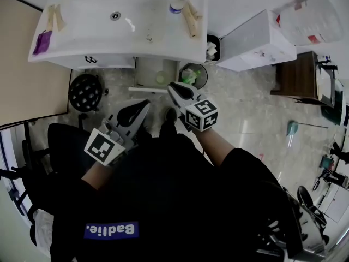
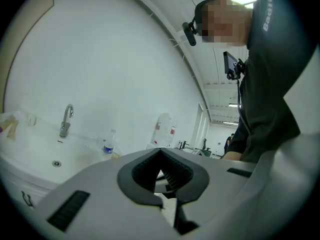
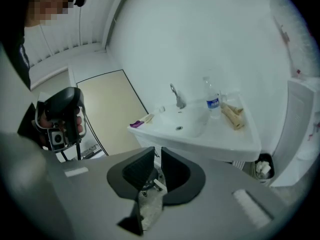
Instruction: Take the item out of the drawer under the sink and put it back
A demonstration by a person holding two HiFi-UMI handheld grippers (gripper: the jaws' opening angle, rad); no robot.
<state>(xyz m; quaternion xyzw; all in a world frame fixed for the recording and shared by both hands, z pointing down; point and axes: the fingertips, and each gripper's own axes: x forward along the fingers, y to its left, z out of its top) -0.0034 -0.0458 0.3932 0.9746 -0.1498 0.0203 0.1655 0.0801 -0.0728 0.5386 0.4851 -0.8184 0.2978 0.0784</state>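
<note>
The white sink (image 1: pixel 117 23) runs along the top of the head view. Under it a pale drawer (image 1: pixel 146 70) is pulled out, with a small green item (image 1: pixel 161 78) inside. My right gripper (image 1: pixel 172 87) hangs just before the drawer's front edge, to the right of the green item. Its jaws stand a narrow slit apart, empty, as the right gripper (image 3: pixel 157 153) view shows. My left gripper (image 1: pixel 144 107) is lower left, farther from the drawer. In the left gripper (image 2: pixel 160 152) view its tips meet on nothing.
A round bin (image 1: pixel 194 75) with green rubbish stands right of the drawer, and a black stool (image 1: pixel 86 91) to its left. A water bottle (image 1: pixel 175 5) and wooden brushes (image 1: pixel 191 19) lie on the sink. A white cabinet (image 1: pixel 253 40) and a brown table (image 1: pixel 299 76) are at right.
</note>
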